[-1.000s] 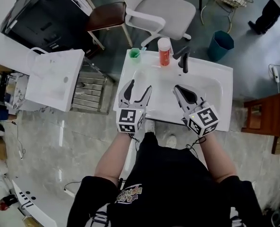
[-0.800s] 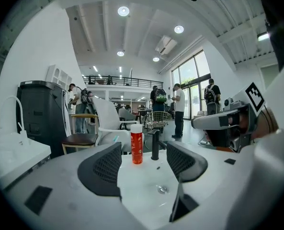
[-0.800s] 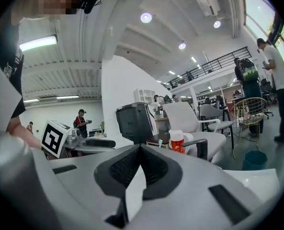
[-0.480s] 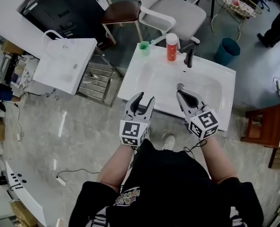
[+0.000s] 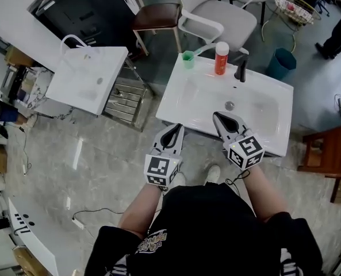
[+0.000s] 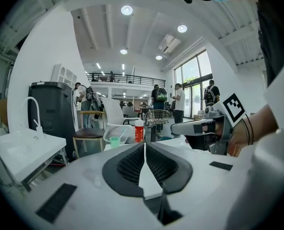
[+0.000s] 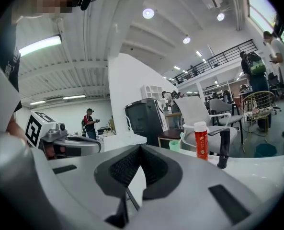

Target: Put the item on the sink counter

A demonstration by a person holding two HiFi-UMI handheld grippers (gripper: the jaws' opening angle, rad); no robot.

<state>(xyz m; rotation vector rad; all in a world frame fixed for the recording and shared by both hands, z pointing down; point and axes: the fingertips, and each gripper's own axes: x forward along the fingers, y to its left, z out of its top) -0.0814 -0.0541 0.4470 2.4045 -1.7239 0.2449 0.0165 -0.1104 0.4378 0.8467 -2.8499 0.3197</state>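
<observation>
The sink counter's [image 5: 171,96] item [image 5: 221,58], likely a bottle, stands beyond both grippers' [image 5: 179,127] [image 5: 217,115] fingers [image 5: 230,125].

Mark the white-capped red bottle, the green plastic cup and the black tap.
white-capped red bottle [image 5: 221,63], head view, on its red body
green plastic cup [image 5: 188,60], head view, on its side wall
black tap [image 5: 240,72], head view, on its upright stem

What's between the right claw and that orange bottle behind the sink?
In the head view, only the bare white basin with its drain; the black faucet stands just aside.
</observation>
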